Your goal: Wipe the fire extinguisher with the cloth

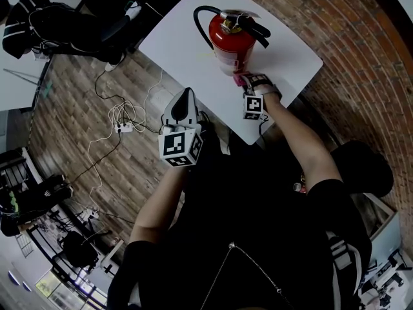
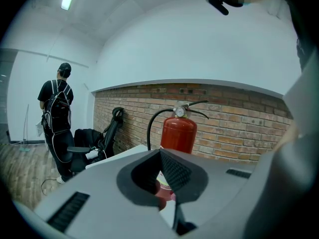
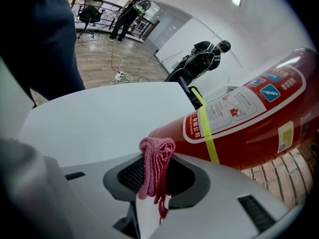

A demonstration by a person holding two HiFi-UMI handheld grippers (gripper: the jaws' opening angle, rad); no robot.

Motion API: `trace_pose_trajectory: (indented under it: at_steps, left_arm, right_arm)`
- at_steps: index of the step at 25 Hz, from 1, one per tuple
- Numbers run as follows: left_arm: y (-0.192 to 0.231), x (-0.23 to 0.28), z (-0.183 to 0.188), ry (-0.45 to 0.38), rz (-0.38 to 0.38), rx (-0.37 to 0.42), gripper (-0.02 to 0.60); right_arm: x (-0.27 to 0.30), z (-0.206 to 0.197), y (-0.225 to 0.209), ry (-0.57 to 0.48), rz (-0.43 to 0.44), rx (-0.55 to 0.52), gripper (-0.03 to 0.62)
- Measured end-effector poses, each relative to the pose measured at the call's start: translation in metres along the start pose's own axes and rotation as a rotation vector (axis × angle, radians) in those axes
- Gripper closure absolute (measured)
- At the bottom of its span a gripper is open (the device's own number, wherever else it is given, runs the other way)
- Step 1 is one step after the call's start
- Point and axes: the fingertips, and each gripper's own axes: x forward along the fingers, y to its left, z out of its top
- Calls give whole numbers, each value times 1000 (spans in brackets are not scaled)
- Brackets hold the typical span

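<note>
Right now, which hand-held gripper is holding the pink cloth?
The right hand-held gripper: its jaws pinch the pink cloth beside the red fire extinguisher. The left hand-held gripper is shut on nothing, farther from it.

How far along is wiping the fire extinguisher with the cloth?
Done: the right gripper is shut on the pink cloth. In hand: the cloth sits close against the lower body of the red fire extinguisher, which stands upright on the white table. Left: the wiping itself; nothing shows how much surface is covered. The left gripper is shut, empty, off the table.
</note>
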Motion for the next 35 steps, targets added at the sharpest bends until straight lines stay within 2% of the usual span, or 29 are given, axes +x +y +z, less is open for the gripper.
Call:
trace_pose_trajectory:
  at_steps: [8,18,35]
  left_arm:
    - [-6,7,4,-7,-17,-1,574]
    - [-12,13,7,-10,-32,-1,574]
    - [-17,17,7,-17,-32,-9,574]
  right_arm:
    - [-21,10,-23,-37,-55,30,476]
    - [-43,16,-39,-41,-71,43,476]
    - [-86,31,-76,-62,-165,24,476]
